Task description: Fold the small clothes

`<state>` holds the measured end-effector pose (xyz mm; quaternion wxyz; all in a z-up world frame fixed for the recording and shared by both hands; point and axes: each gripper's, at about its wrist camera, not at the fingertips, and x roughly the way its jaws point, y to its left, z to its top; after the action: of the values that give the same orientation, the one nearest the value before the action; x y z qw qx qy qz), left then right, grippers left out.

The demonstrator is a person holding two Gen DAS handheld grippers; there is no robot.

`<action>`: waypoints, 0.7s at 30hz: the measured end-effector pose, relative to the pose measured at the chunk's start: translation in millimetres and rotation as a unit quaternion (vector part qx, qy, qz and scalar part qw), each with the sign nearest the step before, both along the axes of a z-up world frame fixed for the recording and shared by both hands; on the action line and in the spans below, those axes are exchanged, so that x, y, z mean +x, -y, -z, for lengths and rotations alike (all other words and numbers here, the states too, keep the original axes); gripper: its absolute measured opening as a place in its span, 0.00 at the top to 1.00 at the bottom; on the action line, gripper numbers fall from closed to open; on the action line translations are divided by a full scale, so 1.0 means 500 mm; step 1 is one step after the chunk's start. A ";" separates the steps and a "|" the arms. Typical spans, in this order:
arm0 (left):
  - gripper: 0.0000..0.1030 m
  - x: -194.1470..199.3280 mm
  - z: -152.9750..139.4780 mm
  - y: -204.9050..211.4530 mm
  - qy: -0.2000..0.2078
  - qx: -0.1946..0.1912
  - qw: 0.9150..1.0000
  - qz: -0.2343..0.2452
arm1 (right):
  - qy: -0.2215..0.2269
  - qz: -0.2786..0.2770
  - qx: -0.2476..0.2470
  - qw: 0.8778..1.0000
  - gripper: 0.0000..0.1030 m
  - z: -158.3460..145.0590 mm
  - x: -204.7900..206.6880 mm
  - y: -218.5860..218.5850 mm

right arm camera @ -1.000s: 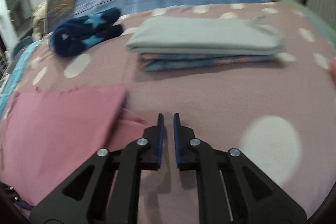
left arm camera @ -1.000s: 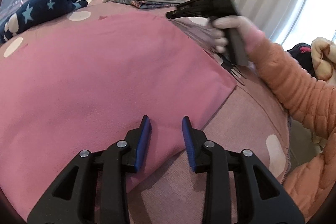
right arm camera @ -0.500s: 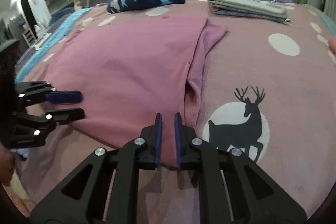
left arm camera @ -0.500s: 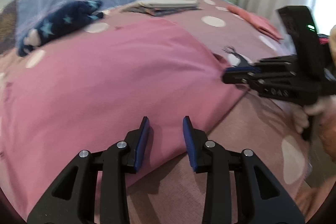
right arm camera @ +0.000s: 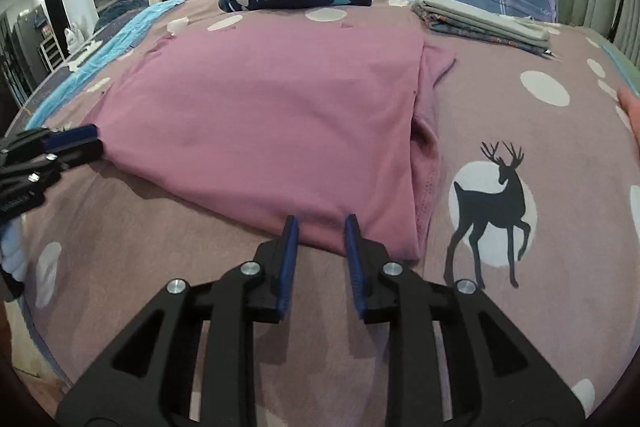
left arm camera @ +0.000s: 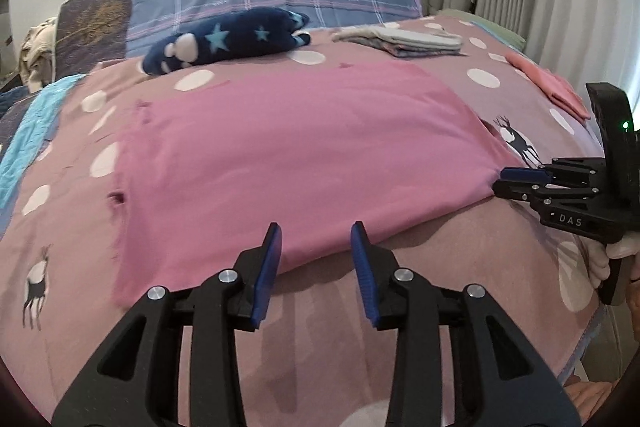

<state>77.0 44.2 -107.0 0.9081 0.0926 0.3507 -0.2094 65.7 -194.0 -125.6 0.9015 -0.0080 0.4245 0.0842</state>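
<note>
At the far left of the right wrist view the left gripper (right arm camera: 86, 143) comes in from the edge, its blue tips at the near left corner of the pink garment (right arm camera: 272, 119); in its own camera it (left arm camera: 316, 259) stands wide open and empty, the garment's near hem showing between the two fingers. The garment fills the middle of both frames, spread flat on the spotted bedspread (right arm camera: 540, 131) with one side already folded over, a narrow strip of the under layer showing along its right edge. It looks like thin, light knit cloth: soft and limp, likely to sag and drag over the bedspread, so it probably needs a pinch through both layers at the two near corners, lifted together. Right of centre at the bottom, the right gripper (right arm camera: 320, 247) is open more narrowly, holding nothing, just short of the hem near the right corner. In the upper right lies a stack of folded clothes (right arm camera: 484, 23), well apart.
</note>
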 end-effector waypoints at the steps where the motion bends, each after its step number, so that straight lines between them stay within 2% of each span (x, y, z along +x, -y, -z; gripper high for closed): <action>1: 0.57 -0.003 -0.003 -0.009 0.005 0.000 1.000 -0.005 | -0.001 0.001 -0.003 1.000 0.75 -0.004 -0.006 -0.003; 3: 0.56 -0.005 -0.003 -0.023 0.011 0.000 1.000 -0.009 | -0.002 0.007 0.004 1.000 0.75 -0.019 -0.008 -0.004; 9: 0.56 0.012 -0.001 -0.073 0.009 -0.015 0.999 -0.038 | 0.044 0.004 0.050 0.998 0.71 -0.097 0.004 -0.032; 11: 0.56 0.033 0.014 -0.106 -0.005 -0.007 0.998 -0.069 | 0.043 -0.007 0.053 0.998 0.65 -0.094 0.014 -0.054; 13: 0.56 0.053 0.042 -0.148 -0.029 0.008 0.993 -0.112 | 0.006 -0.023 0.030 0.999 0.60 -0.056 0.030 -0.081; 14: 0.56 0.060 0.054 -0.178 -0.045 -0.015 0.992 -0.121 | -0.032 -0.024 0.005 0.999 0.59 -0.017 0.043 -0.092; 15: 0.57 0.059 0.052 -0.206 -0.053 -0.064 0.990 -0.113 | -0.031 -0.025 0.004 0.999 0.57 -0.001 0.043 -0.093; 16: 0.58 0.057 0.048 -0.227 -0.062 -0.092 0.988 -0.112 | -0.013 -0.027 0.004 1.000 0.57 -0.004 0.036 -0.094; 21: 0.59 0.043 0.043 -0.237 -0.053 -0.095 0.989 -0.102 | -0.038 -0.008 0.017 0.999 0.57 -0.034 0.052 -0.097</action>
<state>98.3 162.6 -128.6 0.9095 -0.0419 0.3846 -0.1523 91.7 -145.6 -108.4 0.8841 0.0071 0.4568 0.0987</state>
